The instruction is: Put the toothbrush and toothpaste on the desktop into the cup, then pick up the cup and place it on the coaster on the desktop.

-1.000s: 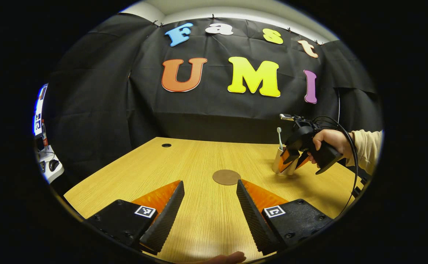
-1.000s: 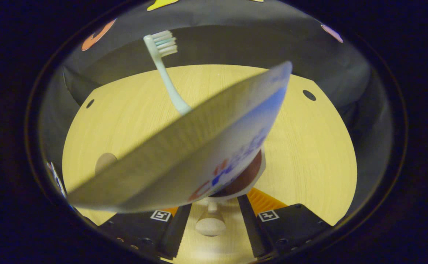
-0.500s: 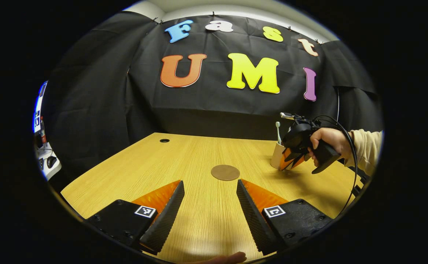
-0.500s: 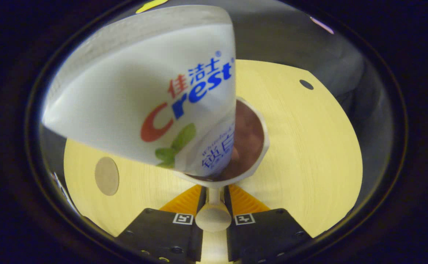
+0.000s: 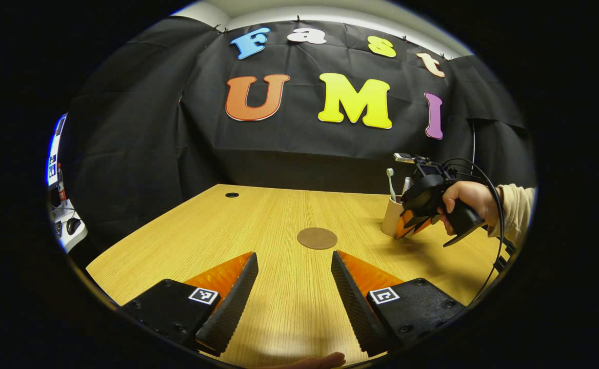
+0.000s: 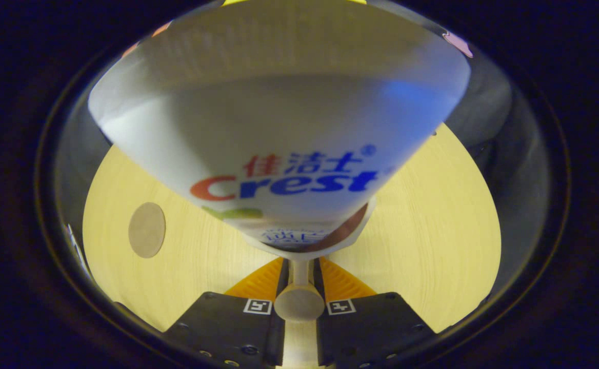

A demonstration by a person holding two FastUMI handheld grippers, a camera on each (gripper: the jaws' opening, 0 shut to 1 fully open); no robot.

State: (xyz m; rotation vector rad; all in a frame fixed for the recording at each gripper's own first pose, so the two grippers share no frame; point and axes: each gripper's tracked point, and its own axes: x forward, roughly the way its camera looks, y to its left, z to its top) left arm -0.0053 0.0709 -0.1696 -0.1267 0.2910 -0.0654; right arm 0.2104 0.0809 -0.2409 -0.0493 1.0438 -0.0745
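Observation:
In the right gripper view my right gripper (image 6: 299, 274) is shut on the handle (image 6: 299, 301) of the white cup (image 6: 314, 249). The toothpaste tube (image 6: 279, 128) stands in the cup and leans towards the camera, hiding the toothbrush. The round brown coaster (image 6: 146, 229) lies on the desktop to the left. In the left gripper view the cup (image 5: 391, 217) stands upright at the right, with the toothbrush (image 5: 391, 182) and toothpaste (image 5: 406, 184) sticking up from it. The right gripper (image 5: 411, 226) holds it from the side. My left gripper (image 5: 294, 302) hovers open over the desktop, short of the coaster (image 5: 317, 238).
The wooden desktop (image 5: 258, 225) has a small cable hole (image 5: 232, 195) at the back left. A hand (image 5: 464, 199) in a light sleeve holds the right gripper, with cables trailing behind. A side desk with devices (image 5: 66, 228) stands beyond the left edge.
The right gripper's fingers closed on the cup's handle. The toothpaste tube swung round in the cup to face the camera, covering the toothbrush. The left gripper stayed put.

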